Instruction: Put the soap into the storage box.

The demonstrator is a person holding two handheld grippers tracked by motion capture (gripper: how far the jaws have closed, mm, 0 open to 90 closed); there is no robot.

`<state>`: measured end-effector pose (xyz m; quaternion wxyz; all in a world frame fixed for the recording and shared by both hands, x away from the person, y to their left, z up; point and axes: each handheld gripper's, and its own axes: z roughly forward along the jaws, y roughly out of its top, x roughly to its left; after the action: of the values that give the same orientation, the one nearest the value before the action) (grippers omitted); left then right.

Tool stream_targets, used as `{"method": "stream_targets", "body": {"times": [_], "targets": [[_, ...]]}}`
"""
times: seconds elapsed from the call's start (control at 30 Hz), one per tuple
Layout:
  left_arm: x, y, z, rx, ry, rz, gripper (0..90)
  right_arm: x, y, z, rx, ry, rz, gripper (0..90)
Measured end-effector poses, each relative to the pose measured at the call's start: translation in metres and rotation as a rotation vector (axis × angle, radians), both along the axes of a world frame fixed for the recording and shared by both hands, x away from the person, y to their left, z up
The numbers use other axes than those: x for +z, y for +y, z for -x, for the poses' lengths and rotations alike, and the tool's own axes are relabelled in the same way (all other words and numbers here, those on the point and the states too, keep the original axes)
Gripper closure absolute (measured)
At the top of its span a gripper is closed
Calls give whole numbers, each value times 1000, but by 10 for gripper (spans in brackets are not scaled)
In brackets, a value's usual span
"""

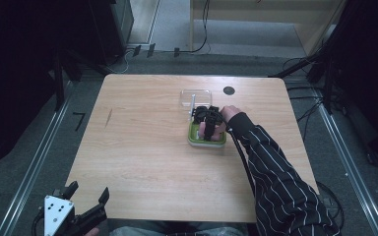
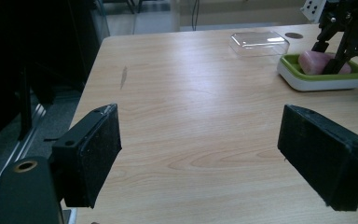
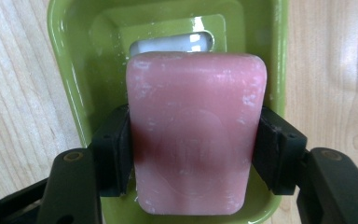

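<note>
- Right gripper [image 3: 193, 154]: jaws pressed against both long sides of the pink soap bar [image 3: 196, 130], clamped on it. Pads touch the bar's left and right flanks in the right gripper view.
- Soap bar sits inside the green soap dish [image 3: 70, 60], over its recessed floor; a pale slot in the dish floor shows just past the bar's far end. Cannot tell whether the bar rests on the dish or is lifted slightly off it.
- High view: the dish [image 1: 193, 137] stands right of the table's centre, with the right gripper [image 1: 209, 129] above it and the soap [image 1: 211, 130] between the jaws. The person's right hand [image 1: 229, 114] grips the tool; striped sleeve [image 1: 280, 187] runs in from the bottom right.
- Clear plastic lid [image 1: 196, 98] lies on the table [image 1: 142, 147] just beyond the dish, apart from it; a small dark round mark [image 1: 229, 90] sits near the lid at the far edge.
- Left gripper [image 1: 87, 192]: low at the near left corner of the table, jaws spread wide, holding nothing. Left gripper view confirms it, bare wood between the two pads [image 2: 98, 149].
- From the left gripper view, dish [image 2: 321, 79], soap [image 2: 314, 62] and lid [image 2: 259, 43] are far off at upper right, well apart from the left gripper [image 2: 200, 156].
</note>
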<state>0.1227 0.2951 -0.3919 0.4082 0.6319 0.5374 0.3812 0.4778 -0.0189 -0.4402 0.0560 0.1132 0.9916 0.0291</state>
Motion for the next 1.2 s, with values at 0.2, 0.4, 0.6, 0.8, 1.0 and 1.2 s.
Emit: {"method": "stream_targets", "body": {"times": [0.2, 0.4, 0.6, 0.8, 1.0, 1.2], "targets": [[0, 0, -1, -5, -1, 0, 138, -3, -1, 0, -3, 7, -2, 389], [0, -1, -3, -11, -2, 4, 137, -2, -3, 0, -16, 3, -11, 382], [0, -3, -6, -25, -2, 1, 137, 6, -7, 1, -45, -18, -37, 332], [-1, -2, -7, -26, 0, 2, 138, 14, -10, 1, -96, -32, -51, 238], [0, -3, -8, -29, -2, 4, 137, 21, -13, 2, -177, -37, -92, 144], [0, -5, -11, -41, -3, 2, 138, 28, -22, 5, -261, -25, -126, 123]]}}
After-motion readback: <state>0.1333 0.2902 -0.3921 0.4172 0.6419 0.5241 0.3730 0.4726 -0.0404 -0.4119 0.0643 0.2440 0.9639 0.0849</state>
